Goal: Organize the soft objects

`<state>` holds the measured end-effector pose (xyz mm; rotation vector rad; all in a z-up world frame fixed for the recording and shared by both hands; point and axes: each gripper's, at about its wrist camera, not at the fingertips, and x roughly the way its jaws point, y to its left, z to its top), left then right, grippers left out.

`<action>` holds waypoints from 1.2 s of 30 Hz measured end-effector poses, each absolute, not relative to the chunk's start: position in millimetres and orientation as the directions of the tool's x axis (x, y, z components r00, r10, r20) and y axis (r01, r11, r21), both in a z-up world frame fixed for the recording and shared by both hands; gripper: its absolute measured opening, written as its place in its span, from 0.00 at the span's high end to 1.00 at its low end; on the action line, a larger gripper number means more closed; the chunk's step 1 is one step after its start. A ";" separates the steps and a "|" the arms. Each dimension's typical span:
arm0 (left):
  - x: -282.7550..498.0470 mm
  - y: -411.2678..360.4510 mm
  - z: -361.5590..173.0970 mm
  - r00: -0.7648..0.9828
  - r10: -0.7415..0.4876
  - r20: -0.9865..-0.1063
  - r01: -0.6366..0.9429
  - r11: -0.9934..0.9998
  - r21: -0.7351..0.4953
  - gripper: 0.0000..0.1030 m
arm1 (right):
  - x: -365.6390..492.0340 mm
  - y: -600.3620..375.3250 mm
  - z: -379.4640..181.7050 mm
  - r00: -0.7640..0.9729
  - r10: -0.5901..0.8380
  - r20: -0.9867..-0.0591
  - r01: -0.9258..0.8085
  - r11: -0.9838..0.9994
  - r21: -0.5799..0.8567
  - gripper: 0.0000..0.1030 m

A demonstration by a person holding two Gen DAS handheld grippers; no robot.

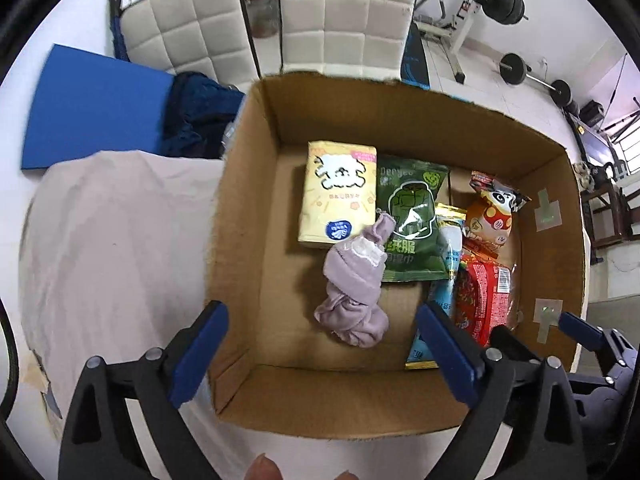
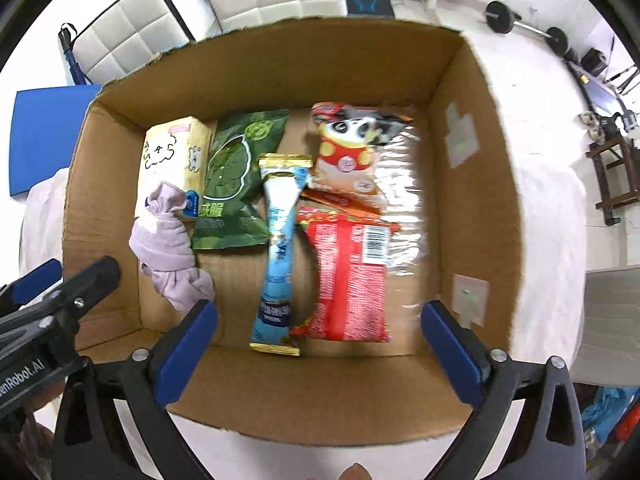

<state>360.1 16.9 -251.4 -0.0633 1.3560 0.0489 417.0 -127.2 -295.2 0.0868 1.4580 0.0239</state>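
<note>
An open cardboard box (image 1: 248,208) (image 2: 472,128) holds a yellow tissue pack (image 1: 336,192) (image 2: 168,160), a green snack bag (image 1: 408,216) (image 2: 232,184), a blue stick pack (image 1: 444,256) (image 2: 280,248), a red snack bag (image 1: 484,296) (image 2: 352,280), a panda snack bag (image 1: 492,212) (image 2: 352,152) and a knotted lilac cloth (image 1: 352,288) (image 2: 168,256). My left gripper (image 1: 324,356) is open and empty above the box's near side, just short of the cloth. My right gripper (image 2: 320,352) is open and empty above the near wall, by the stick pack and red bag.
The box stands on a table under a pale cloth (image 1: 112,240). Two white padded chairs (image 1: 344,12) stand behind it, with a blue mat (image 1: 92,108) and dark blue fabric (image 1: 200,116) at the left. Gym weights (image 1: 516,68) lie on the floor at the right.
</note>
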 end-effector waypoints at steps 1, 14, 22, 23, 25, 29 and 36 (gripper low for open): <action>357.2 14.0 -249.4 0.221 0.002 -0.975 -0.070 0.997 -0.014 0.06 | 421.9 -137.0 -289.1 0.117 0.067 -0.991 0.043 0.996 0.073 0.00; 301.1 5.3 -172.9 0.340 0.049 -0.939 -0.063 0.998 0.029 0.06 | 368.2 -150.5 -217.4 0.232 0.081 -0.969 0.033 0.995 0.091 0.00; 229.2 -5.0 -101.3 0.442 0.028 -0.896 -0.060 0.998 0.002 0.06 | 281.7 -161.8 -124.5 0.383 0.114 -0.917 -0.007 0.993 0.121 0.00; 220.7 -7.0 -92.2 0.457 0.031 -0.889 -0.057 0.998 0.006 0.06 | 270.5 -163.7 -112.7 0.399 0.112 -0.910 -0.007 0.993 0.119 0.00; 204.1 -9.3 -73.0 0.490 0.038 -0.871 -0.057 0.998 0.011 0.06 | 252.2 -167.4 -93.9 0.418 0.129 -0.899 -0.009 0.990 0.138 0.00; 174.4 -10.2 -39.3 0.538 0.039 -0.842 -0.059 0.998 0.009 0.06 | 216.8 -174.3 -53.3 0.474 0.129 -0.871 -0.012 0.990 0.140 0.00; 134.5 -10.1 -1.2 0.578 0.042 -0.815 -0.057 0.998 0.011 0.06 | 161.3 -179.2 0.2 0.524 0.137 -0.840 -0.039 0.990 0.137 0.00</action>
